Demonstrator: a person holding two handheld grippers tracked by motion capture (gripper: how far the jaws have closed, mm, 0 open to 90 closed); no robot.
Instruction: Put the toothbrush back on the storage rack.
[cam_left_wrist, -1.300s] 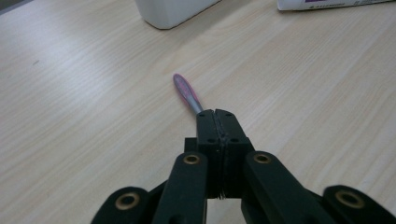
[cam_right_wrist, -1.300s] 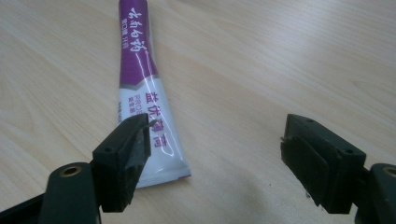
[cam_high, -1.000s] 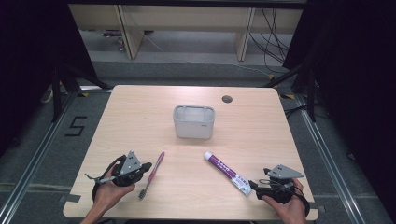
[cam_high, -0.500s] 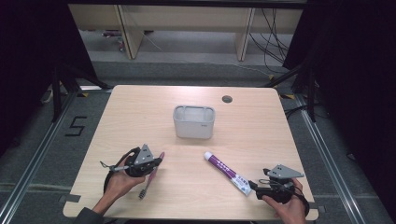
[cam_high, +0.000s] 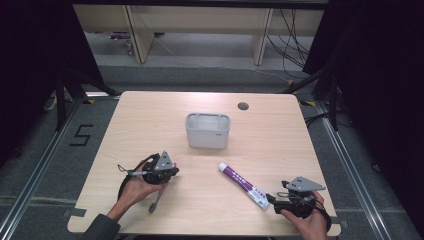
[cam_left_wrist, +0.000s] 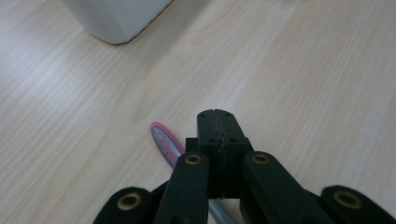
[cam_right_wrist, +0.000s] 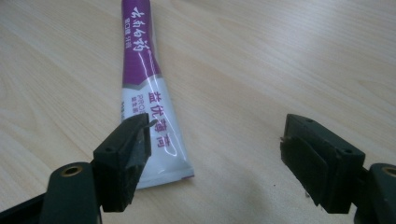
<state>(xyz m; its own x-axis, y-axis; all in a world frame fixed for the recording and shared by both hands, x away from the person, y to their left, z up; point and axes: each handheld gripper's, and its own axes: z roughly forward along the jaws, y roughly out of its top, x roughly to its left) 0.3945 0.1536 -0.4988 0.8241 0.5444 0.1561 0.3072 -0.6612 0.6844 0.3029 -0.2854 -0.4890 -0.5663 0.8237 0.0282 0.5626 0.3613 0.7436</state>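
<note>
My left gripper (cam_high: 169, 172) sits at the table's front left, its jaws shut with nothing between them. It hovers over a pink and grey toothbrush (cam_high: 156, 200) that lies on the wood. In the left gripper view the shut jaws (cam_left_wrist: 216, 116) stand just right of the toothbrush's pink handle end (cam_left_wrist: 163, 140). At the front right my right gripper (cam_high: 274, 200) is open. A purple and white toothpaste tube (cam_high: 244, 184) lies slanted there. In the right gripper view its flat end (cam_right_wrist: 149, 107) lies by the left jaw of the open gripper (cam_right_wrist: 215, 135), untouched.
A pale grey rectangular bin (cam_high: 207, 131) stands upright at the table's middle, and its corner (cam_left_wrist: 116, 18) shows in the left gripper view. A small round cable hole (cam_high: 243, 106) sits near the far edge. Bare wood lies between the two hands.
My left gripper has moved right and a little forward, from beside the toothbrush to over its handle. The right gripper and the tube have stayed put.
</note>
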